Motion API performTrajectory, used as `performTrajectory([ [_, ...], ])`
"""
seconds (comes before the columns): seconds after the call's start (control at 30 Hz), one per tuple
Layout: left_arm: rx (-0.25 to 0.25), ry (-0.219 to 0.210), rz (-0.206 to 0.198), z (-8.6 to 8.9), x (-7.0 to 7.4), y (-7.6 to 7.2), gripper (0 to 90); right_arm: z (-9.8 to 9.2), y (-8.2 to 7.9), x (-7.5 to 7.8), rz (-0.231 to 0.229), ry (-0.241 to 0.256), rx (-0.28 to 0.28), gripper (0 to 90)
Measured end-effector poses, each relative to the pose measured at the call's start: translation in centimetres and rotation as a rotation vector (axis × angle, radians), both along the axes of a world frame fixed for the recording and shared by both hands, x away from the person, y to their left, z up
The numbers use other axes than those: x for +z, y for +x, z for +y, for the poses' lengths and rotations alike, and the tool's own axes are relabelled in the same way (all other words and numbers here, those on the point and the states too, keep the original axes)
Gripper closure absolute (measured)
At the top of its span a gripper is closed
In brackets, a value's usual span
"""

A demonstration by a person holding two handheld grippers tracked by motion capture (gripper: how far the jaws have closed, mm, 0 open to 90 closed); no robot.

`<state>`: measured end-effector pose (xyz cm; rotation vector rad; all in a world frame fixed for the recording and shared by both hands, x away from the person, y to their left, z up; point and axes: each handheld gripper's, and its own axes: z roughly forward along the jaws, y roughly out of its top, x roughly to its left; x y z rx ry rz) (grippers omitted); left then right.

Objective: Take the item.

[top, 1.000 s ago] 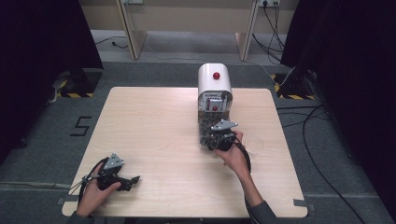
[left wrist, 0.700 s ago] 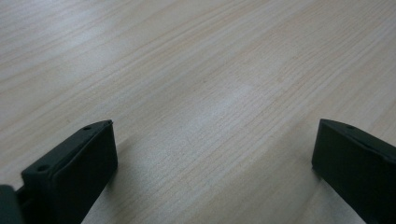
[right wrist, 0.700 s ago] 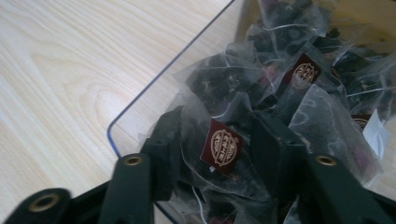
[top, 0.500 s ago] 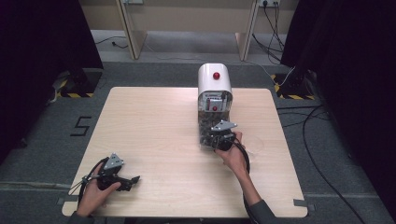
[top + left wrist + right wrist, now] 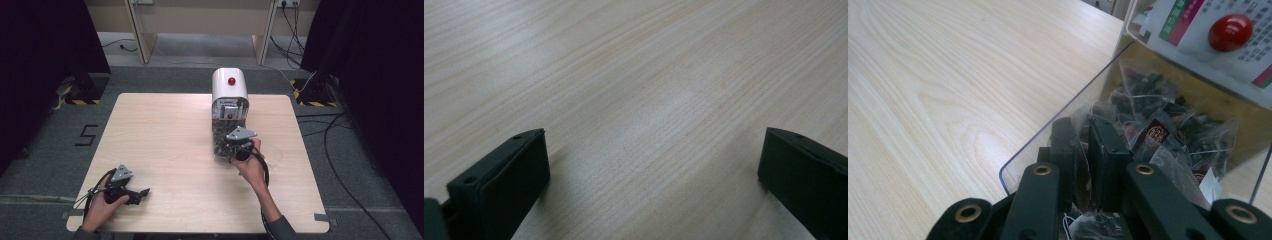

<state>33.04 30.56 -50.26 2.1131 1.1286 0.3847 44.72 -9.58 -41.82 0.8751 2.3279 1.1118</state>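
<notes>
At centre-right, right gripper point(image 5: 1081, 150) is clamped on a tea bag point(image 5: 1082, 165) in the clear bin point(image 5: 1068, 107); lower left, left gripper point(image 5: 651, 165) w/ jaws wide apart over the table point(image 5: 634, 75).

High view looking down and forward over the whole table point(image 5: 165, 135), left gripper view skimming that same tabletop close up, right gripper view peering closely into the dispenser point(image 5: 1198, 75)

Each gripper, the left gripper point(image 5: 134, 194) and the right gripper point(image 5: 235, 148), is black, carries a grey three-cornered plate on top and trails a black cable. Brass-coloured rivets sit in the right one's black links. The person's sleeve point(image 5: 280, 230) is dark grey.
</notes>
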Motion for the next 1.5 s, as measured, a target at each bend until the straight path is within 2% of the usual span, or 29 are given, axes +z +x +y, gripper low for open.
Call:
performTrajectory([
  [0.57, 0.000, 0.000, 0.000, 0.0, 0.0, 0.0, 0.0, -1.1, -0.7, 2.1, -0.040, 0.048, -0.003, 82.9],
  [1.07, 0.000, 0.000, 0.000, 0.0, 0.0, 0.0, 0.0, -3.2, -1.3, 3.8, -0.068, 0.089, -0.028, 85.4],
  [1.17, 0.000, 0.000, 0.000, 0.0, 0.0, 0.0, 0.0, -3.6, -1.4, 4.2, -0.079, 0.090, -0.020, 89.6],
  [1.5, 0.000, 0.000, 0.000, 0.0, 0.0, 0.0, 0.0, -4.2, -1.7, 4.9, -0.097, 0.092, -0.020, 90.0],
])
